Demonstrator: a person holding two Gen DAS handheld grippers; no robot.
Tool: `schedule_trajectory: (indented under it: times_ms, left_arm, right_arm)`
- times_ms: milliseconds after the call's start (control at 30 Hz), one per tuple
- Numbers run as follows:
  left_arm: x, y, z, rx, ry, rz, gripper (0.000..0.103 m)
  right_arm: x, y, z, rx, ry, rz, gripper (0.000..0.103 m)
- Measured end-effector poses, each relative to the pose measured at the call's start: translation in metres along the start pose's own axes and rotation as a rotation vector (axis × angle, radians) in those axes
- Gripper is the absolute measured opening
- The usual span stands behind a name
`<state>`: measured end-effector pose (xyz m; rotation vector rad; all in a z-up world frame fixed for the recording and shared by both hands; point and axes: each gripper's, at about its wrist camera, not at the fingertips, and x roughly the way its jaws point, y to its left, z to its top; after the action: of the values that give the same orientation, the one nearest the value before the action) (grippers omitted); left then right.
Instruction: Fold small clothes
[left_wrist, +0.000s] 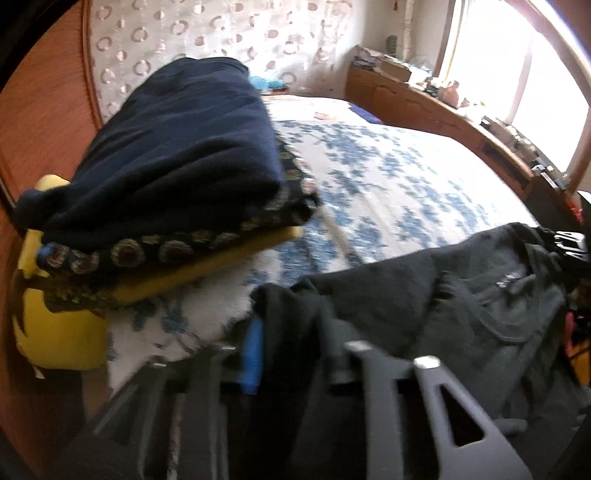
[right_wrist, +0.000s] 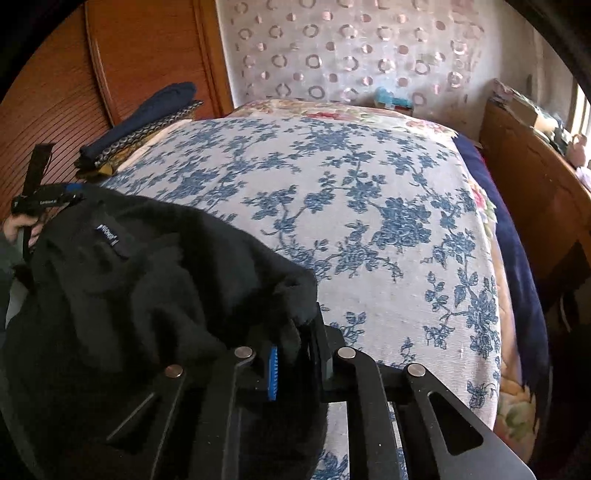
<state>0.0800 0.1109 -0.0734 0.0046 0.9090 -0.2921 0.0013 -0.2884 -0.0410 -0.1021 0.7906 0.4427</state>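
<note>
At the near edge of the bed (right_wrist: 369, 221): black garment (right_wrist: 147, 295) bunched, lifted between both tools. Right tongs (right_wrist: 295, 354) clamped on its fabric edge; left tongs (left_wrist: 291, 350) apparently clamped on another fold, view blurred. Risks: thin bite slipping under uneven pull; slack cloth dragging, creasing; swing toward folded stack (left_wrist: 166, 155) toppling it.

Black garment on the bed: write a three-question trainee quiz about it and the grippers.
1. True or false: both grippers are shut on the black garment.
2. What lies on top of the folded pile? A) navy cloth B) white towel C) red shirt
3. Fill in: the bedspread has a blue ____ print.

Key: 1 true: left gripper, right gripper. 2 A: navy cloth. 3 floral.
</note>
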Motion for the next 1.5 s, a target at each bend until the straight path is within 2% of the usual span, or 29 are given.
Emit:
schedule_trajectory:
  times_ms: [67, 100, 167, 333, 600, 700, 833, 1000, 1200, 1433, 1500]
  left_arm:
    - [-0.008, -0.007, -0.002, 0.006, -0.033, 0.021, 0.015]
    - [-0.016, -0.009, -0.003, -0.009, -0.063, 0.004, 0.015]
    - [-0.044, -0.014, -0.004, -0.053, -0.149, -0.040, 0.015]
    - [-0.117, -0.039, 0.007, -0.029, -0.336, -0.041, 0.014]
    - [-0.200, -0.064, 0.043, 0.064, -0.531, 0.013, 0.014]
    - [-0.227, -0.062, 0.056, 0.102, -0.583, 0.037, 0.014]
    - [-0.274, -0.061, 0.080, 0.131, -0.692, 0.068, 0.014]
    - [-0.310, -0.058, 0.101, 0.153, -0.781, 0.120, 0.014]
    - [-0.340, -0.055, 0.115, 0.146, -0.865, 0.133, 0.014]
    - [-0.337, -0.066, 0.110, 0.166, -0.905, 0.130, 0.014]
    - [-0.337, -0.065, 0.111, 0.166, -0.913, 0.123, 0.014]
  right_arm:
    - [-0.007, 0.002, 0.000, 0.002, -0.021, 0.003, 0.011]
    - [-0.013, 0.003, 0.001, 0.004, -0.038, 0.009, 0.011]
    - [-0.030, 0.007, 0.001, 0.005, -0.083, 0.019, 0.011]
    - [-0.092, 0.022, 0.014, -0.035, -0.205, 0.027, 0.010]
    - [-0.190, 0.043, 0.037, -0.107, -0.408, 0.025, 0.010]
    - [-0.225, 0.050, 0.047, -0.137, -0.482, 0.006, 0.010]
    - [-0.277, 0.060, 0.061, -0.185, -0.580, -0.035, 0.010]
    - [-0.334, 0.073, 0.077, -0.252, -0.671, -0.104, 0.010]
    - [-0.385, 0.074, 0.087, -0.264, -0.749, -0.182, 0.010]
    - [-0.411, 0.083, 0.068, -0.263, -0.775, -0.268, 0.010]
    - [-0.414, 0.098, 0.054, -0.262, -0.767, -0.287, 0.010]
